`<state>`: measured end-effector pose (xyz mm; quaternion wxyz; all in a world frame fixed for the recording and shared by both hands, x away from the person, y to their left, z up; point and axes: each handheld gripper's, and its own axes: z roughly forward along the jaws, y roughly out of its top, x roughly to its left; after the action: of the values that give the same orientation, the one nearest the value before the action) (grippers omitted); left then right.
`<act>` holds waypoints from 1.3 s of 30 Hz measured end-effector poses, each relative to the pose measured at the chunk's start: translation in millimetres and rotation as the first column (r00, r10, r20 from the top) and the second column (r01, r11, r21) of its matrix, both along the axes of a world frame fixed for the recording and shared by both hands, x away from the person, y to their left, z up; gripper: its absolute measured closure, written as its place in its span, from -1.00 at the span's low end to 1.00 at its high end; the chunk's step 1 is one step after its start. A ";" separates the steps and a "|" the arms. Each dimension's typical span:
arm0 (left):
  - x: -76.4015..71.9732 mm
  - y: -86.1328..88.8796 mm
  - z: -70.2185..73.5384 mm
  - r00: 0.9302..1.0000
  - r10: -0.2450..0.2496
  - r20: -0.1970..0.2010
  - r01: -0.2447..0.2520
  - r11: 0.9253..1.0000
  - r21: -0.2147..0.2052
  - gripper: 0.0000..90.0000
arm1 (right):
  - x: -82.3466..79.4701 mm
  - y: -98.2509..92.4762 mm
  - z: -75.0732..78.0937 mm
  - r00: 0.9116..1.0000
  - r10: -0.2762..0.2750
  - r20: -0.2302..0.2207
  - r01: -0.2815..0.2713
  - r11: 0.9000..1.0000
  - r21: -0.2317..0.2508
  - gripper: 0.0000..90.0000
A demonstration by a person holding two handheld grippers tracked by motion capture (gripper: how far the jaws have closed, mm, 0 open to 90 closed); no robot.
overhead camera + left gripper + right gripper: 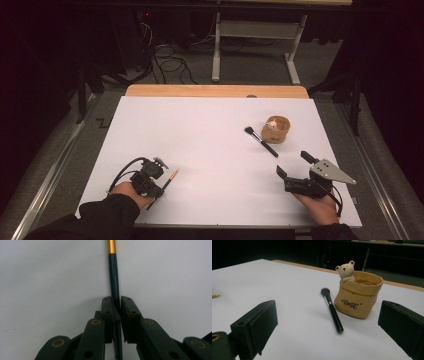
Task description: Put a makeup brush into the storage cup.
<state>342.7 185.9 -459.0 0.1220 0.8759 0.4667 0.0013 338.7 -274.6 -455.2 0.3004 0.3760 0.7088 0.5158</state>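
The slim dark-green pencil-like brush handle with a gold metal band (114, 277) lies near the front left of the table, pinched between the narrowed jaws of the left gripper (161, 186), which close on its dark shaft well below the gold band; in the high view its gold and orange end (173, 175) points away toward the middle of the table. To do this pick-up well, I judge that the grip should stay centred on the shaft, as it is now, and the lift should go straight up, so the thin handle does not swing or slide out between the pads. The likely goal is the tan ceramic pot shaped like a rolled-down paper bag with a small white bear on its rim (357, 296), which stands at the far right, well apart from the held handle. Touching its near side, or just beside it, lies a black-handled make-up brush with a dark fluffy head (332, 310). The right gripper (296, 165) rests near the front right edge with its jaws spread wide and nothing between them, aimed toward the pot. The work surface is a plain white sheet (210, 145) over a light wooden tabletop (215, 91). Beyond it the room is dark, with a grey floor, loose black cables (170, 62) and the white metal legs of another table (216, 50).
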 end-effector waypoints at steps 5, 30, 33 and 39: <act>-0.7 0.1 -0.4 1.000 0.001 0.007 -0.001 1.000 0.000 0.84 | 0.1 0.4 -0.1 1.000 0.003 -0.003 -0.003 1.000 0.002 -0.93; -1.8 2.9 -0.8 1.000 -0.019 0.023 0.019 1.000 -0.016 0.87 | 0.6 -0.8 -0.6 1.000 -0.002 -0.011 0.002 1.000 0.010 -0.92; -3.0 2.9 -0.5 0.999 -0.020 0.031 0.020 1.000 -0.013 0.87 | 0.7 -1.3 -0.5 1.000 -0.002 -0.009 0.002 1.000 0.010 -0.92; -1.2 7.0 1.5 0.999 0.012 0.034 -0.011 0.999 -0.041 0.87 | 0.7 -1.7 -0.7 1.000 -0.003 -0.010 0.003 1.000 0.011 -0.92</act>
<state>341.5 192.9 -457.5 0.1478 0.8705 0.4694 0.0073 339.4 -276.3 -455.9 0.2958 0.3812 0.7069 0.5172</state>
